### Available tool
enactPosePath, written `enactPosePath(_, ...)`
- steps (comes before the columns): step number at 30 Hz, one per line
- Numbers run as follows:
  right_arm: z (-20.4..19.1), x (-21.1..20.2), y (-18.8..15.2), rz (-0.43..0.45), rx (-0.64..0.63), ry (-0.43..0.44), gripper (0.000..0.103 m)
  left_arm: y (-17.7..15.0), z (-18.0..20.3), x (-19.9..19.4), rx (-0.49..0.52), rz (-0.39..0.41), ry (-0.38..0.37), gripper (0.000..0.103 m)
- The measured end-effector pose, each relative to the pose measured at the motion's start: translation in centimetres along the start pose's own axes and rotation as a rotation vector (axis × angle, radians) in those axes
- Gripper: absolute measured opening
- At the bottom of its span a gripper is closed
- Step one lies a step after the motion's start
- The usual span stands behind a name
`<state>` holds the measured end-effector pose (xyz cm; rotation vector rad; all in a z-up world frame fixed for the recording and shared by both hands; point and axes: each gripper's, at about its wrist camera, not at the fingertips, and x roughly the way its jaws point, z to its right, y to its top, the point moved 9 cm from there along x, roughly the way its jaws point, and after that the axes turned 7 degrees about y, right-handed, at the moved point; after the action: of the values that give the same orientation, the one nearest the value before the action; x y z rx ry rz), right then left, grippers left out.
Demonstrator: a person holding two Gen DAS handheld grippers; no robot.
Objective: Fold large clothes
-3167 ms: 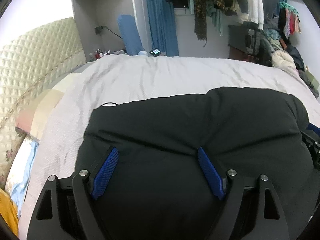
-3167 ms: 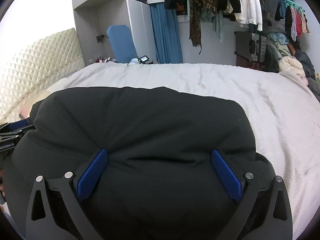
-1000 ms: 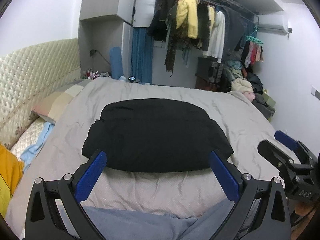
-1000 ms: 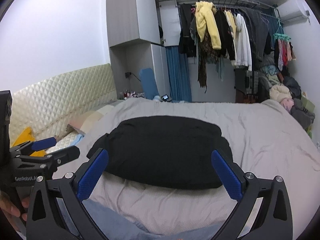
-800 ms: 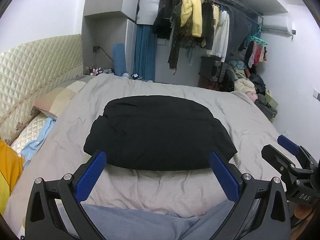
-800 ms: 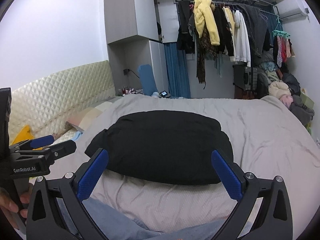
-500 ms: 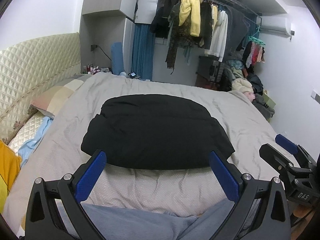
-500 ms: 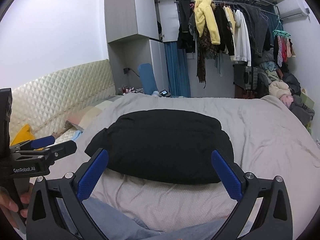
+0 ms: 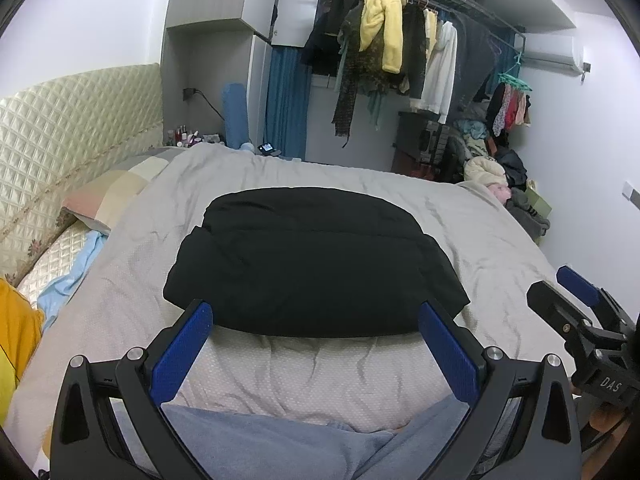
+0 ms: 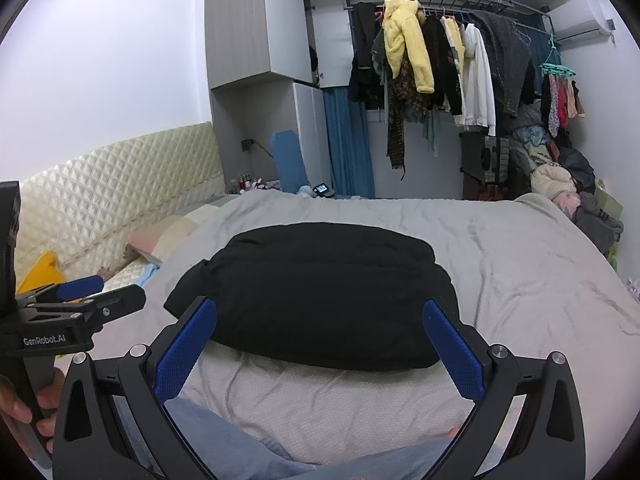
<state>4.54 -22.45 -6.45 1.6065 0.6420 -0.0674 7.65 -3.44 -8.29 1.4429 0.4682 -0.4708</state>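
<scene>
Neatly folded black garment (image 9: 316, 264) on bed (image 9: 480, 232)

From my remote station I count one folded black garment (image 9: 316, 264) on one bed (image 9: 472, 220). Two grippers are in frame: the left gripper (image 9: 314, 344) and the right gripper (image 10: 320, 344), each with two blue-padded fingers spread wide and empty. One pillow (image 9: 116, 190) lies at the far left, one yellow jacket (image 10: 408, 44) hangs on one clothes rail (image 10: 460, 4), and one air conditioner (image 9: 554, 54) sits far right.
</scene>
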Motion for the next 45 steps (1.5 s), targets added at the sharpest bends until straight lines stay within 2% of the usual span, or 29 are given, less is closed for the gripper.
enactPosePath(45,0.25,-0.34,-0.02,-0.007,0.008,0.003,0.103,0.05,0.09,-0.05,0.002,0.001,-0.001,0.103)
